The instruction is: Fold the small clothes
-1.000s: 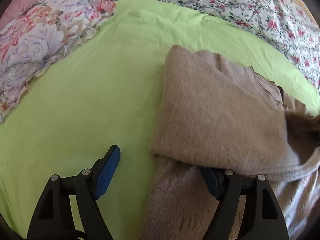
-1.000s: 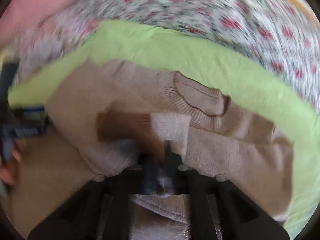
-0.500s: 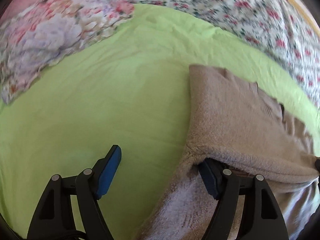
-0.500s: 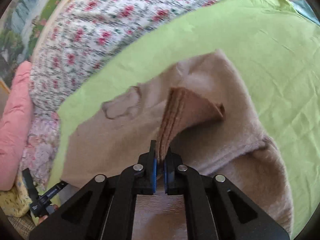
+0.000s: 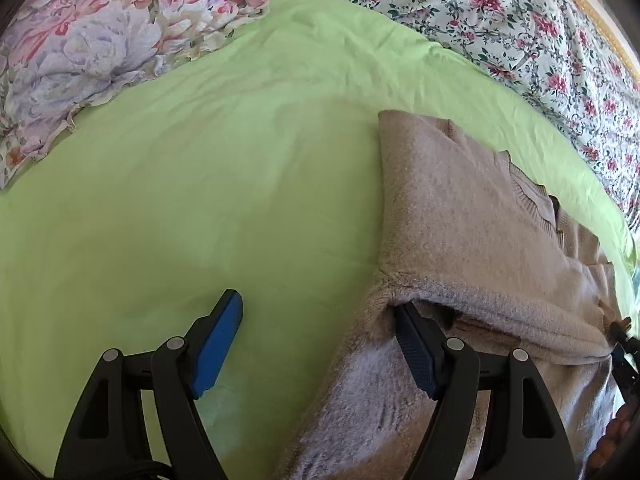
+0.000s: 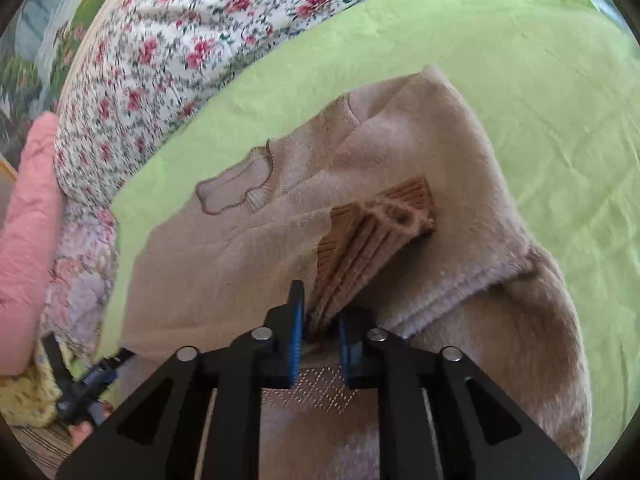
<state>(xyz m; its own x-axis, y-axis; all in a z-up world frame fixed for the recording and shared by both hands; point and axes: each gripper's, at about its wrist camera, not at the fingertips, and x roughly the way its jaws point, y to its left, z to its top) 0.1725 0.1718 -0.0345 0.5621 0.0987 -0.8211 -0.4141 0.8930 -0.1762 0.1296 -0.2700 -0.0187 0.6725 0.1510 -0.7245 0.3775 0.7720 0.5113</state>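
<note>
Right wrist view: your right gripper [image 6: 318, 320] has its jaws nearly together, with the ribbed brown cuff [image 6: 360, 240] of the sweater [image 6: 460, 184] standing between the pads. From this angle you cannot tell whether the pads press on the cuff or have just let it go. The sleeve is laid across the sweater's body, and the cuff ends near the middle of the garment.

In the left wrist view, your left gripper [image 5: 316, 340] has its jaws wide apart. Its left finger [image 5: 218, 340] rests on bare green sheet [image 5: 200, 160]; the other pad is tucked under the folded edge of the sweater, gripping nothing.

The beige sweater lies on the green sheet toward the sheet's far edge, collar [image 6: 234, 190] facing the floral bedding [image 6: 160, 60] beyond it. A floral pillow [image 5: 92, 48] sits at the far left corner of the sheet in the left wrist view.

Judged step: one sleeve fold-in is finishing. The side by your left gripper already appears folded over.

Next move, as judged:
1. Free the cuff and see that it lies flat on the body.
2. Withdraw the right gripper without dragging the sleeve.
3. Take the hem with both grippers and fold it up toward the collar.
</note>
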